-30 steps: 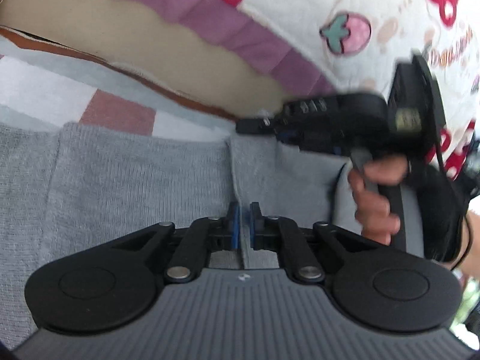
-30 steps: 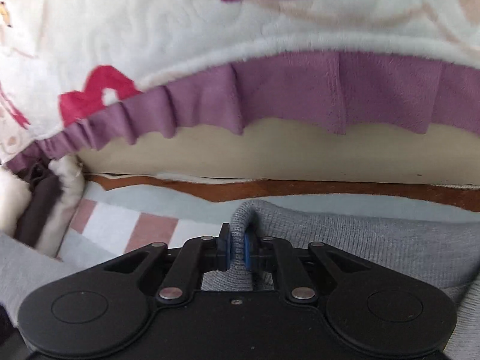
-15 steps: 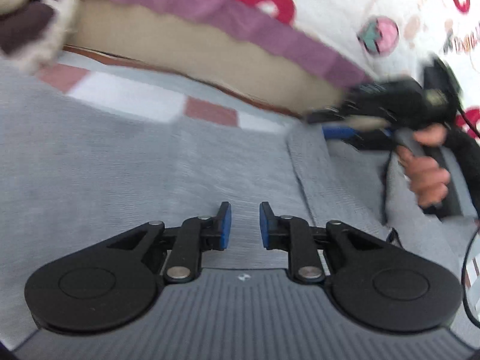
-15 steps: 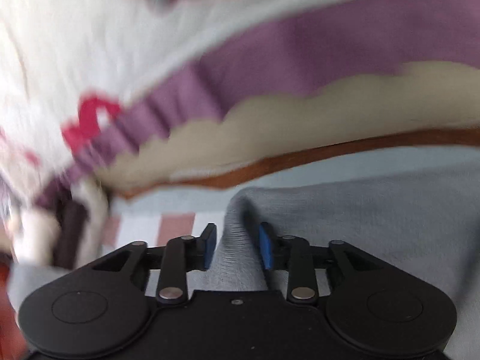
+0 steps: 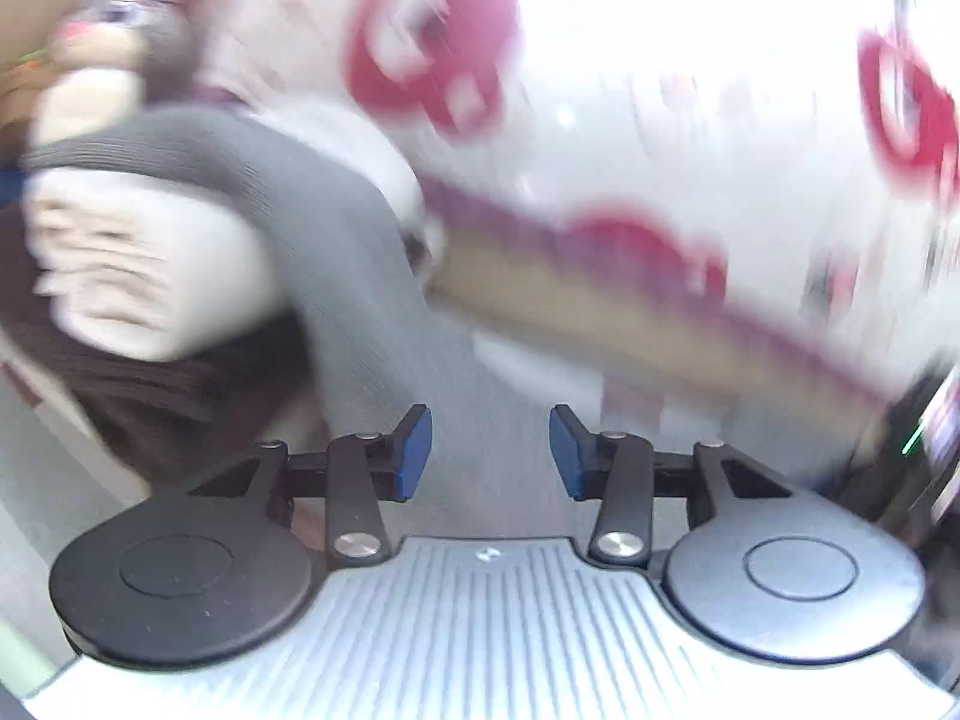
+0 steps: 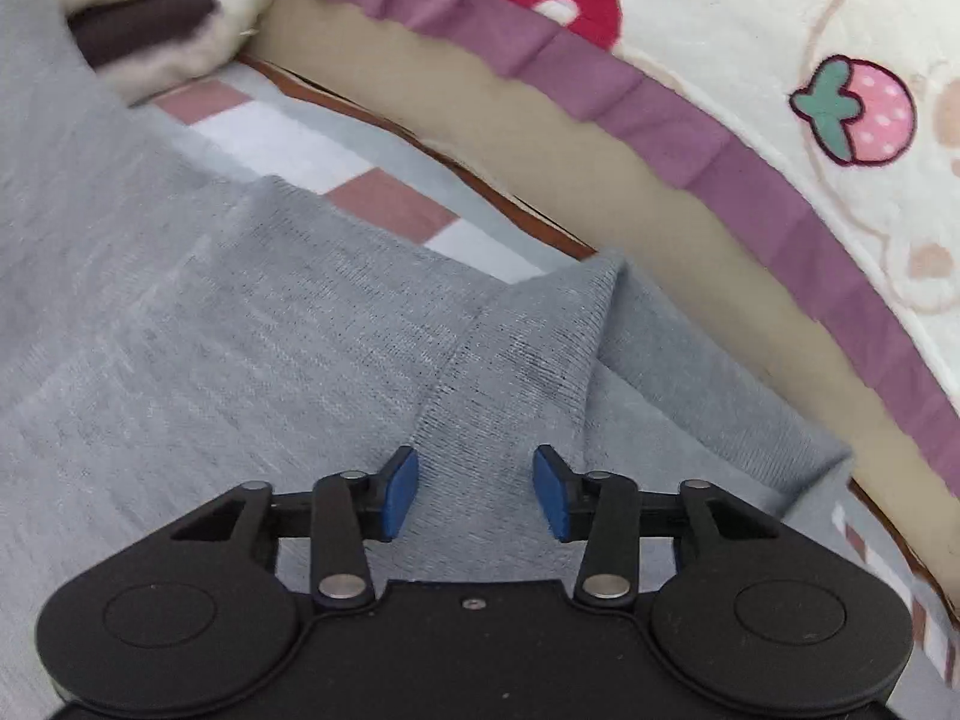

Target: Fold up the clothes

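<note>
A grey knit garment [image 6: 270, 324] lies spread on the checked bed surface, with a folded corner [image 6: 540, 336] just ahead of my right gripper [image 6: 475, 492]. The right gripper is open and empty, its blue pads either side of that fold. In the blurred left wrist view my left gripper [image 5: 491, 450] is open and empty above the grey garment [image 5: 384, 324], part of which runs up over a stack of folded clothes [image 5: 138, 276] at the left.
A white fleece blanket with a purple ruffle and red prints [image 6: 750, 138] hangs along the bed's far side over a beige mattress edge [image 6: 660, 228]. Dark brown and cream clothes [image 6: 162, 30] sit at the right view's upper left.
Both grippers have let go of the grey garment and opened wide. The left gripper has swung left toward the folded stack; the right has pulled back from the fold.
</note>
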The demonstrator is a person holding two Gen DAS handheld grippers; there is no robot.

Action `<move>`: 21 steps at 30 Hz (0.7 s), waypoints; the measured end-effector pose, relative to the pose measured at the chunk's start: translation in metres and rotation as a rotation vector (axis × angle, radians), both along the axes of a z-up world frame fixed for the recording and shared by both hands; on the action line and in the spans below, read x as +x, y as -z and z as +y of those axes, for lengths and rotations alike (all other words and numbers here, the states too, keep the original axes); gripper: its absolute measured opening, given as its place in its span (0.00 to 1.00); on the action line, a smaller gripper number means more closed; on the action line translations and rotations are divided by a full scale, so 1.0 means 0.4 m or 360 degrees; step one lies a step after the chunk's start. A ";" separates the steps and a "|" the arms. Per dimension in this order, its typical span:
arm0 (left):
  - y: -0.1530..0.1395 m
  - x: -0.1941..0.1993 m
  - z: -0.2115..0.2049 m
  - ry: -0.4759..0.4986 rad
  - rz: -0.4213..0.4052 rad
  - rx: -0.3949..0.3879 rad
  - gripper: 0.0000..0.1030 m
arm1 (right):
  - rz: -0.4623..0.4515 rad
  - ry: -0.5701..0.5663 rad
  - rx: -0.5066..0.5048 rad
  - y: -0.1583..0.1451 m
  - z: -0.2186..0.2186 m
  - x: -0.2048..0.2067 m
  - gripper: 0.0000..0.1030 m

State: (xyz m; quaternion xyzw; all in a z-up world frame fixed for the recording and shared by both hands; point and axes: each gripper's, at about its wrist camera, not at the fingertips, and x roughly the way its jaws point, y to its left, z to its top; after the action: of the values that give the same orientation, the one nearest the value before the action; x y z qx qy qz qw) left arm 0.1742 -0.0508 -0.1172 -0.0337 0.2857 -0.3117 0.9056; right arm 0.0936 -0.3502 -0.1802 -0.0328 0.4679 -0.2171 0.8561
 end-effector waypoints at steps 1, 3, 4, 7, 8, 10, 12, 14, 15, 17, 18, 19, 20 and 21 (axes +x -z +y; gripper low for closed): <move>-0.003 0.010 0.011 -0.0019 0.0004 -0.0022 0.45 | -0.0045 0.0041 0.0041 -0.012 0.008 -0.004 0.45; -0.008 0.029 0.034 -0.0057 0.0011 -0.0067 0.45 | -0.0167 0.0025 0.0103 -0.031 0.046 -0.023 0.46; -0.011 0.039 0.045 -0.0076 0.0014 -0.0090 0.45 | -0.0228 0.0017 0.0135 -0.041 0.064 -0.033 0.48; -0.020 0.069 0.078 -0.0132 0.0025 -0.0157 0.46 | -0.0399 -0.0010 0.0218 -0.066 0.121 -0.061 0.48; -0.023 0.079 0.089 -0.0151 0.0029 -0.0180 0.48 | -0.0423 -0.0025 0.0220 -0.065 0.141 -0.069 0.48; -0.025 0.099 0.097 -0.0207 0.0039 -0.0200 0.53 | -0.0402 -0.0015 0.0170 -0.064 0.173 -0.090 0.49; -0.021 0.121 0.054 -0.0272 0.0043 -0.0167 0.53 | -0.0321 0.0018 0.0078 -0.066 0.189 -0.110 0.49; -0.028 0.131 0.022 -0.0295 0.0031 -0.0161 0.50 | -0.0238 0.0047 -0.0001 -0.070 0.192 -0.132 0.49; -0.037 0.128 0.013 -0.0307 0.0027 -0.0161 0.27 | -0.0223 0.0055 0.0009 -0.071 0.177 -0.148 0.49; -0.067 0.109 0.004 -0.0344 0.0026 -0.0174 0.12 | -0.0202 0.0107 0.0030 -0.067 0.138 -0.183 0.49; -0.086 0.091 -0.002 -0.0356 -0.0007 -0.0202 0.12 | -0.0211 0.0145 0.0065 -0.060 0.112 -0.202 0.49; -0.104 0.069 -0.009 -0.0349 -0.0063 -0.0232 0.12 | -0.0225 0.0184 0.0122 -0.050 0.082 -0.223 0.49; -0.118 0.049 -0.025 -0.0311 -0.0113 -0.0245 0.12 | -0.0245 0.0232 0.0183 -0.040 0.053 -0.245 0.49; -0.127 0.032 -0.049 -0.0244 -0.0155 -0.0242 0.12 | -0.0275 0.0297 0.0253 -0.033 0.026 -0.267 0.49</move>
State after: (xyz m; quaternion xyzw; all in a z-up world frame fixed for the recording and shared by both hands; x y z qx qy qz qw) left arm 0.1868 -0.0703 -0.0664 -0.1087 0.2134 -0.2637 0.9344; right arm -0.0131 -0.3399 -0.1672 0.0975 0.4091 -0.2601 0.8692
